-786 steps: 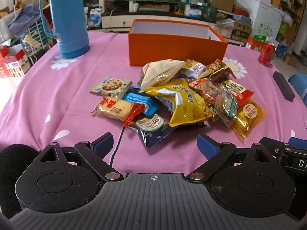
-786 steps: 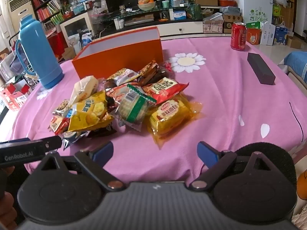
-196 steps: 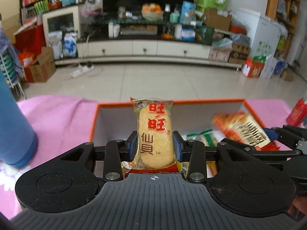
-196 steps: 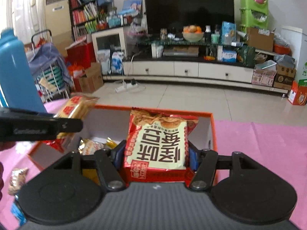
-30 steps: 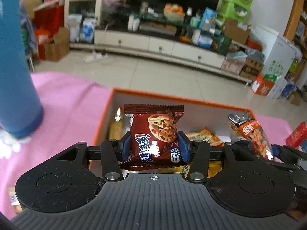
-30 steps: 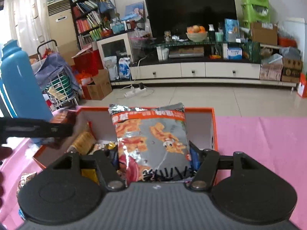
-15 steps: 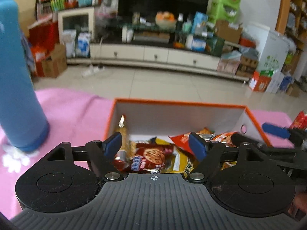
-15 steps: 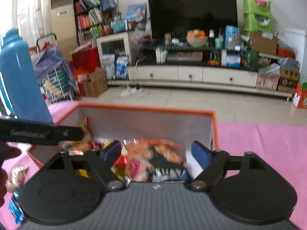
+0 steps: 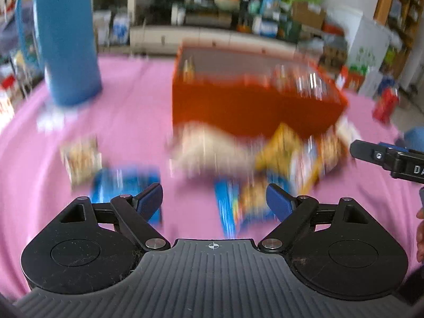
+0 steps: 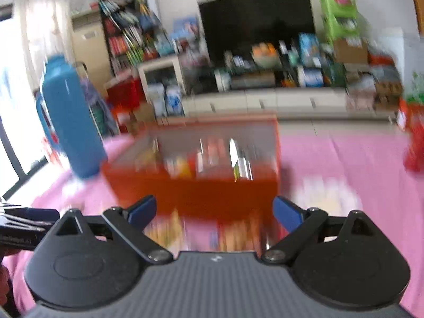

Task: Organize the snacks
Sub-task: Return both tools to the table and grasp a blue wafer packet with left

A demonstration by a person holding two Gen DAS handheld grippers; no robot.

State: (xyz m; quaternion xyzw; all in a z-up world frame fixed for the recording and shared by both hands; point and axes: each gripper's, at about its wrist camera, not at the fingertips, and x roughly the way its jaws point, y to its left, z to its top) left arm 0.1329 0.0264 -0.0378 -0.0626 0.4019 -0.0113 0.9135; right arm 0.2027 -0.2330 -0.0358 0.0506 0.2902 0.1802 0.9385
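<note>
Both views are motion-blurred. The orange box (image 9: 254,106) stands on the pink tablecloth with several snack packets inside; it also shows in the right wrist view (image 10: 196,185). My left gripper (image 9: 214,198) is open and empty, above the loose snacks in front of the box: a blue packet (image 9: 116,182), a cookie packet (image 9: 80,159), a beige bag (image 9: 209,151) and a yellow bag (image 9: 286,148). My right gripper (image 10: 214,209) is open and empty, in front of the box, with blurred packets (image 10: 238,233) below it.
A tall blue thermos (image 9: 66,42) stands left of the box, also in the right wrist view (image 10: 71,122). A red can (image 9: 385,104) stands at the right, also in the right wrist view (image 10: 413,145). The right gripper's body (image 9: 389,157) shows at the left view's right edge.
Both grippers, open and empty after dropping their packets into the box, have pulled back from over the box toward the loose snacks in front of it.
</note>
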